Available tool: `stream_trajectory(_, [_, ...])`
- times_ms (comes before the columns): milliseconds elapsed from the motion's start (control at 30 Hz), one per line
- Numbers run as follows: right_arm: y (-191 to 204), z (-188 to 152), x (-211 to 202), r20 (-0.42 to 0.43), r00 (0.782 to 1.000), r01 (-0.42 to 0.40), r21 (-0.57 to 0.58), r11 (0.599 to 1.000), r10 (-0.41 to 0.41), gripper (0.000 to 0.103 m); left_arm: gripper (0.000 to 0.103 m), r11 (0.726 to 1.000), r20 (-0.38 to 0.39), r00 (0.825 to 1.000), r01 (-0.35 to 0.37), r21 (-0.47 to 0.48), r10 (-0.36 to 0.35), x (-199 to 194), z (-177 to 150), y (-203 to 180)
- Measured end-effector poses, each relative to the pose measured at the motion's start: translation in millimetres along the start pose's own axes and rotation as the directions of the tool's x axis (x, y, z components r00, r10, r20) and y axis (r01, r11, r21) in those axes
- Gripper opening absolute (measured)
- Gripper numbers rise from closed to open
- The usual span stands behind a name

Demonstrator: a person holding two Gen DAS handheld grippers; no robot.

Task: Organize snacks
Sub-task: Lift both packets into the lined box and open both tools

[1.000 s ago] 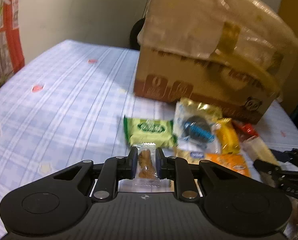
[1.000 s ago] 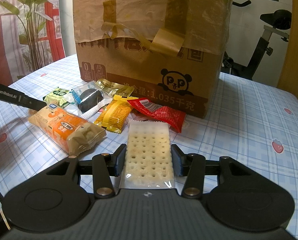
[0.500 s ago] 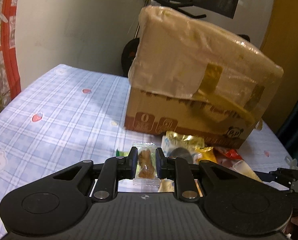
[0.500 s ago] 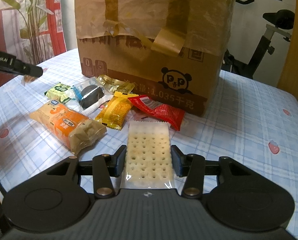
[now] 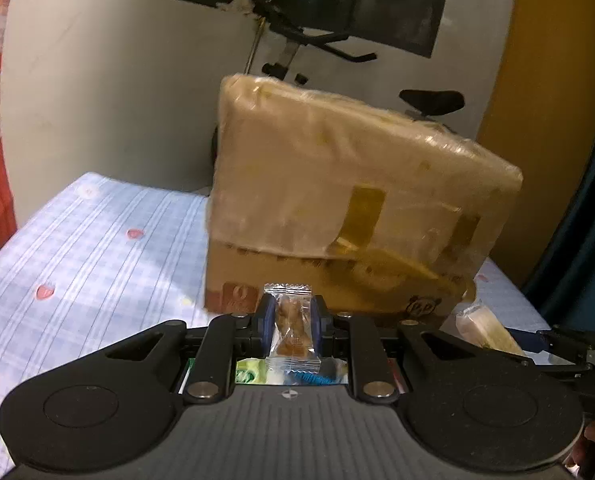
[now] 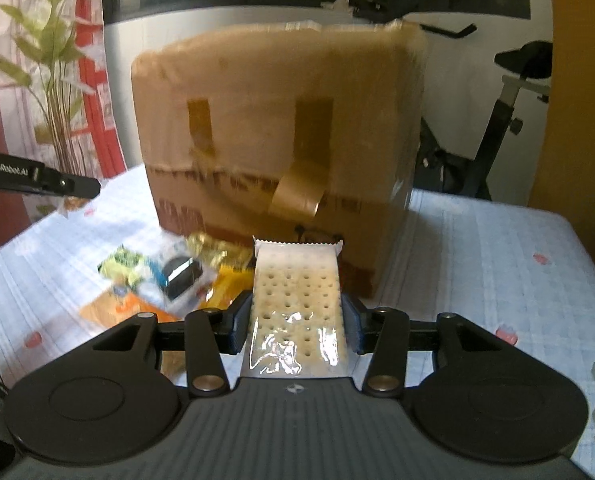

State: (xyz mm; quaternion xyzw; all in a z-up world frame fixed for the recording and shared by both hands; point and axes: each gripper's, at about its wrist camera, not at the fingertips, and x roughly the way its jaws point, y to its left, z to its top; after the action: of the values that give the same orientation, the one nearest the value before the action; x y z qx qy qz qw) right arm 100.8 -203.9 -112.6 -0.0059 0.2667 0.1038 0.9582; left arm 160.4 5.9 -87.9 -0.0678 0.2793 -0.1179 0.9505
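Snacks – gripped, both sides

The worktop wears pale blue-and-white check dotted with red strawberries, the taped box is tan, the cracker cream with dark holes, and the candy amber-brown in clear wrap.
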Motion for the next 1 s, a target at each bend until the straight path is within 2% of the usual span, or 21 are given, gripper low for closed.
stream_trajectory(267, [-9.7, 22.9, -12.1, 0.058, 0.998, 0.01, 0.022, 1.0, -0.011, 0.048, 0.02, 0.999, 0.035, 0.999, 0.03, 0.031, -0.031, 1.0, 17.9, -12.3])
stream_trajectory(467, [-20.2, 47.7, -27.5, 0.148, 0.989, 0.008, 0.044, 0.999, -0.015, 0.048, 0.02, 0.999, 0.065, 0.997, 0.046, 0.027, -0.047, -3.1, 38.1, -17.1])
stream_trajectory(833, [-33.8, 115.7, -48.4, 0.312, 0.95, 0.003, 0.014, 1.0, -0.008, 0.048, 0.02, 0.991, 0.156, 0.983, 0.083, 0.107, -0.099, -3.7, 95.8, -37.0])
stream_trajectory(1000, [-33.6, 164.1, -24.2, 0.311, 0.949, -0.037, -0.032, 0.999, 0.045, 0.048, 0.02, 0.988, 0.182, 0.975, 0.111, 0.112, -0.13, 16.4, 137.4, -42.0])
